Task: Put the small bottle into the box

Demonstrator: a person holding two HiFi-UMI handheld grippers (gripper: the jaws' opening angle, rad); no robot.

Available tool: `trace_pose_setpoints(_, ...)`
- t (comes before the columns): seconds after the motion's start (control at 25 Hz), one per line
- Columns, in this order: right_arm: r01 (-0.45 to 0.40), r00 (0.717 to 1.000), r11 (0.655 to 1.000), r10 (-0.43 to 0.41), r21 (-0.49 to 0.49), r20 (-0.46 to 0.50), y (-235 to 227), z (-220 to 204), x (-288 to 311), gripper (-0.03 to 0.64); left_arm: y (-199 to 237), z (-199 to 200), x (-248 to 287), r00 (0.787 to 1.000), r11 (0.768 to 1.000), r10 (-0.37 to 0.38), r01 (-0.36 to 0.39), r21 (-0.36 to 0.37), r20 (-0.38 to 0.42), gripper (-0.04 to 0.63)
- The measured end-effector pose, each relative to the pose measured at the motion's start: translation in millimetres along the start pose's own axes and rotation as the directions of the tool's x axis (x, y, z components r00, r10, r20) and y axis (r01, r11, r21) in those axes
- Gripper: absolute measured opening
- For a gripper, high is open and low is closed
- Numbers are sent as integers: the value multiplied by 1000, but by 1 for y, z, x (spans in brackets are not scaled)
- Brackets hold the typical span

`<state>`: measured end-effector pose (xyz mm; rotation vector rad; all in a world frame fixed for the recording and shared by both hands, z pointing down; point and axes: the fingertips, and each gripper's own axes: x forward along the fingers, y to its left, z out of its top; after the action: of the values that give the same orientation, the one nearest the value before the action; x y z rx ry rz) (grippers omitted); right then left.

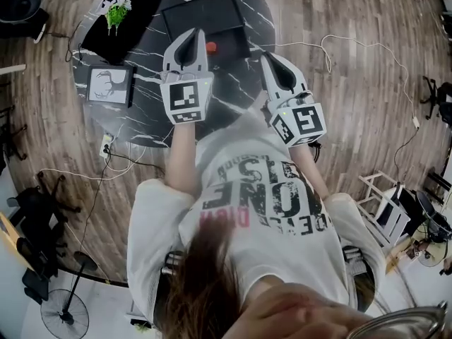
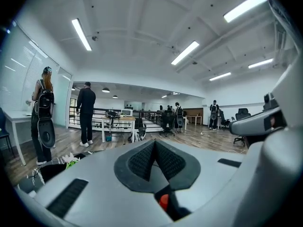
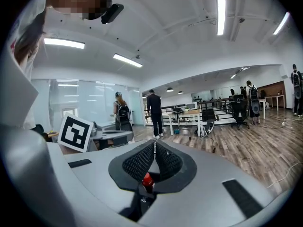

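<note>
Over the dark marble table point(image 1: 148, 66) both grippers point away from the person. My left gripper point(image 1: 191, 35) is shut, its black pads point(image 2: 142, 161) meeting with nothing seen between them. A small red-topped thing point(image 1: 211, 46), apparently the small bottle, sits just right of its tip by the front edge of the black box point(image 1: 205, 16). Only that red top point(image 2: 163, 201) shows low under the left jaws. My right gripper point(image 1: 272, 61) is also shut and holds nothing, and the same red top point(image 3: 147, 179) peeks below its pads point(image 3: 168, 161).
A green plant point(image 1: 116, 13) stands on a black mat point(image 1: 134, 9) at the table's back left. A framed deer picture point(image 1: 111, 85) lies near the left edge. Cables trail over the wooden floor point(image 1: 353, 62). People stand at desks far off point(image 2: 86, 112).
</note>
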<state>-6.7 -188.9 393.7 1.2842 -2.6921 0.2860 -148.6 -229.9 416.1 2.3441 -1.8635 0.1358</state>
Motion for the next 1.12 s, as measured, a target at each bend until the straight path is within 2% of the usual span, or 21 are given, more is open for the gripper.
trace_pose_setpoints(0.2, -14, 1000, 1000, 14, -2, 16, 7, 4, -2, 8, 5, 21, -13, 999, 1000, 17, -18, 19, 41, 3)
trace_pose_setpoints(0.56, -35, 999, 999, 35, -13, 41, 16, 13, -1, 8, 5, 75, -47, 985, 998, 38, -46, 46, 169, 3)
trace_pose_setpoints(1.0, -67, 995, 997, 69, -34, 66, 29, 25, -3, 8, 11, 90, -85, 972, 995, 77, -88, 39, 223, 3)
trace_pose_setpoints(1.12, -77, 994, 996, 80, -41, 79, 32, 32, -6, 8, 12, 89, -95, 972, 994, 95, -105, 34, 214, 3)
